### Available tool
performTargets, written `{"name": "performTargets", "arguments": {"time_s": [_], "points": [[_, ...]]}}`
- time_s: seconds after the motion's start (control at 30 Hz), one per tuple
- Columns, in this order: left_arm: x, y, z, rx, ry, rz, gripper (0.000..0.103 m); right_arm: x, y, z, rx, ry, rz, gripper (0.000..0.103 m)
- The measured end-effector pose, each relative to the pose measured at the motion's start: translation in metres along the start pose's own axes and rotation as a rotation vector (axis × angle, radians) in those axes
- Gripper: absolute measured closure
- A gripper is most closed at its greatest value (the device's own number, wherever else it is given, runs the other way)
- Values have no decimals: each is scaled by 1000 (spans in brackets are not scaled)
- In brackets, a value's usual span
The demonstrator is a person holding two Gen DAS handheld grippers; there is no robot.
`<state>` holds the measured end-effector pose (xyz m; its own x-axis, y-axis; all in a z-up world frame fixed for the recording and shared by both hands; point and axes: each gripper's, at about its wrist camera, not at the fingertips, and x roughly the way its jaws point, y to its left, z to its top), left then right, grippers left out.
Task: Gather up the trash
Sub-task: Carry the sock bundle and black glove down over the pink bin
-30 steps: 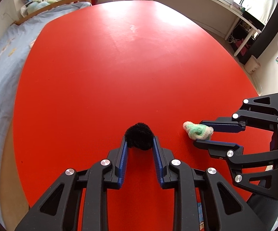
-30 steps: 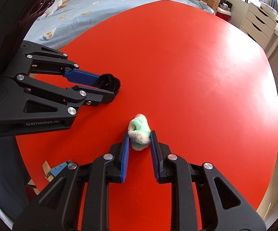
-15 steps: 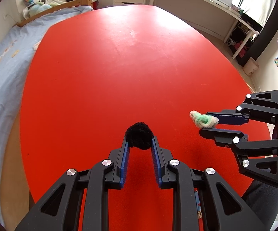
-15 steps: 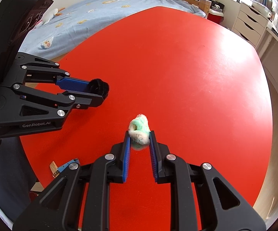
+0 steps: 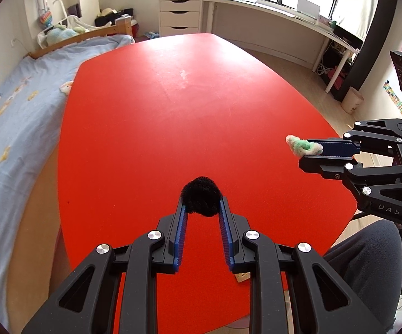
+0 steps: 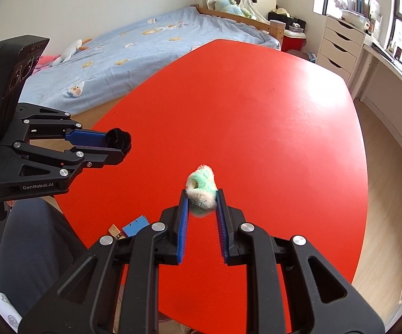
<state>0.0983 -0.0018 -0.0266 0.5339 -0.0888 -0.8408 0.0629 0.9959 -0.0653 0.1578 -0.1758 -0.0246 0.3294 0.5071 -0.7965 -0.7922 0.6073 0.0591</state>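
Observation:
My left gripper (image 5: pixel 201 204) is shut on a black fuzzy ball (image 5: pixel 201 199) and holds it above the red table (image 5: pixel 173 105). It also shows in the right wrist view (image 6: pixel 120 149) at the left, with the black ball (image 6: pixel 119 142) at its tips. My right gripper (image 6: pixel 201 194) is shut on a green and white fuzzy wad (image 6: pixel 201 188), lifted off the table. In the left wrist view the right gripper (image 5: pixel 305 153) is at the right with the wad (image 5: pixel 301 145) between its tips.
A bed with a light blue sheet (image 5: pixel 14 117) runs along the table's left side. White drawers (image 5: pixel 180 11) and a long desk (image 5: pixel 284 19) stand at the far wall. A blue piece (image 6: pixel 135 225) lies below the table's near edge. My leg (image 5: pixel 365 264) is at the near right.
Both grippers have risen from the table with their fuzzy pieces held. The views now take in more of the room beyond the table.

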Motion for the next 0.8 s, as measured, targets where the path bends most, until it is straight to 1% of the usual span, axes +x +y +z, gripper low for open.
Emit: {"name": "performTargets", "arguments": {"time_s": [0.13,0.33,0.5,0.63,0.8], "points": [[-21,-8,-11,13,-36,-3,80,-25,3,-14,20,-37,3,84],[-47,-18,-27,19,-75,-13,80,-60,17,-36,8,-81,-6,84],[-61,-24,-42,22,-92,-20,80,-76,31,-54,10,-97,0,84],[-72,-30,-55,30,-106,-26,80,-88,39,-69,31,-119,29,84],[-80,-35,-71,35,-112,-43,80,-103,50,-86,47,-136,44,84]]}}
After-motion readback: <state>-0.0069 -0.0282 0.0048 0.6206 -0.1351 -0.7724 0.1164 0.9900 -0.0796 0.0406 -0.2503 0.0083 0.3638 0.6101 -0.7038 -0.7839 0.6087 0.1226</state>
